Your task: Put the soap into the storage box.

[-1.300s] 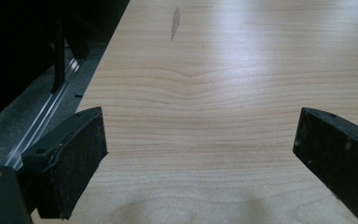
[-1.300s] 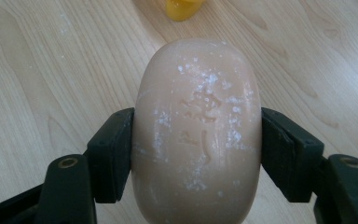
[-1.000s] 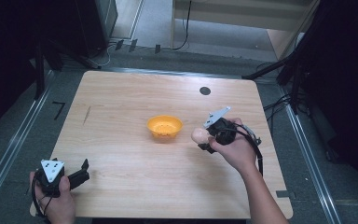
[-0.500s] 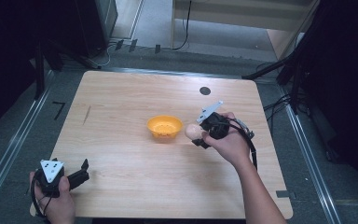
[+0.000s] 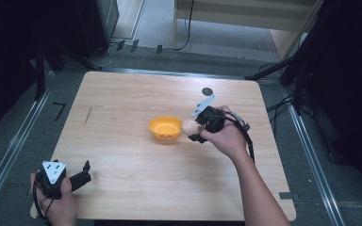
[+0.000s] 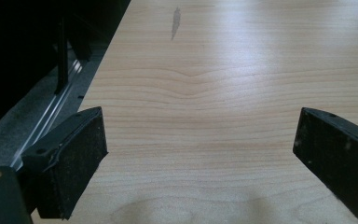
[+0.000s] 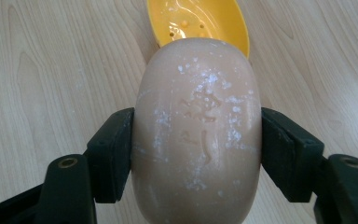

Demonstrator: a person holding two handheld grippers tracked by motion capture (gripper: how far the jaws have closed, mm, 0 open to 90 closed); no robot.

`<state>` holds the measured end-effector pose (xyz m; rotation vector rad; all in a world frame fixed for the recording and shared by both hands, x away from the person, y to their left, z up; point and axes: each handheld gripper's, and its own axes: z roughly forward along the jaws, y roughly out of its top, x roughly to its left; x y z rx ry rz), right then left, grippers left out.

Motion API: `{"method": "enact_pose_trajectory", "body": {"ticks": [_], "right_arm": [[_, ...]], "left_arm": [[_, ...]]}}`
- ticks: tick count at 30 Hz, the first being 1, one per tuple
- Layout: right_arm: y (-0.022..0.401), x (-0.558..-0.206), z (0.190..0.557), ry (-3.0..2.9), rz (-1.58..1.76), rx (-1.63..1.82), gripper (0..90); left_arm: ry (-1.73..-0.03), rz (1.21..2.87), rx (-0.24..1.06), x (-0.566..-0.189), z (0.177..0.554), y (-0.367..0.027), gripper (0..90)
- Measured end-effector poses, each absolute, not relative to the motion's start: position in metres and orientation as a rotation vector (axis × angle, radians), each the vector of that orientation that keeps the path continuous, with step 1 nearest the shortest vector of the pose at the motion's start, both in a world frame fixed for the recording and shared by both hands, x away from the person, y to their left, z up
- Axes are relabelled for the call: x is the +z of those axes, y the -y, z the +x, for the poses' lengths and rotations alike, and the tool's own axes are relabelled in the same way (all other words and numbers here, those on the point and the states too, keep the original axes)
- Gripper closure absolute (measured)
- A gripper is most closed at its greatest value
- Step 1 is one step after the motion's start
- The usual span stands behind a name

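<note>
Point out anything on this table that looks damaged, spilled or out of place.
Little stands out. The soap bar clamped in the right hand-held gripper has white flecks and scuffs over its stamped face, so it looks used. A grey streak marks the wooden table on its left side. The yellow dish sits upright; nothing is spilled.

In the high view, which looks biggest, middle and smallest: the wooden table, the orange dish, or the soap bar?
1. Wooden table, biggest by far.
2. Orange dish.
3. Soap bar, smallest, though the right gripper hides part of it.
</note>
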<state>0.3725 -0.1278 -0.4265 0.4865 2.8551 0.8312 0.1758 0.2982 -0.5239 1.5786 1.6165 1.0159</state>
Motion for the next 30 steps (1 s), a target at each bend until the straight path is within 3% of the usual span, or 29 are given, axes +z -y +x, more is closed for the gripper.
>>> {"method": "enact_pose_trajectory", "body": {"ticks": [30], "right_arm": [[0.077, -0.427, 0.398, -2.927, 0.241, 0.82, 33.1]], "left_arm": [[-1.621, 1.574, 0.982, -0.524, 0.176, -0.301, 3.0]]}}
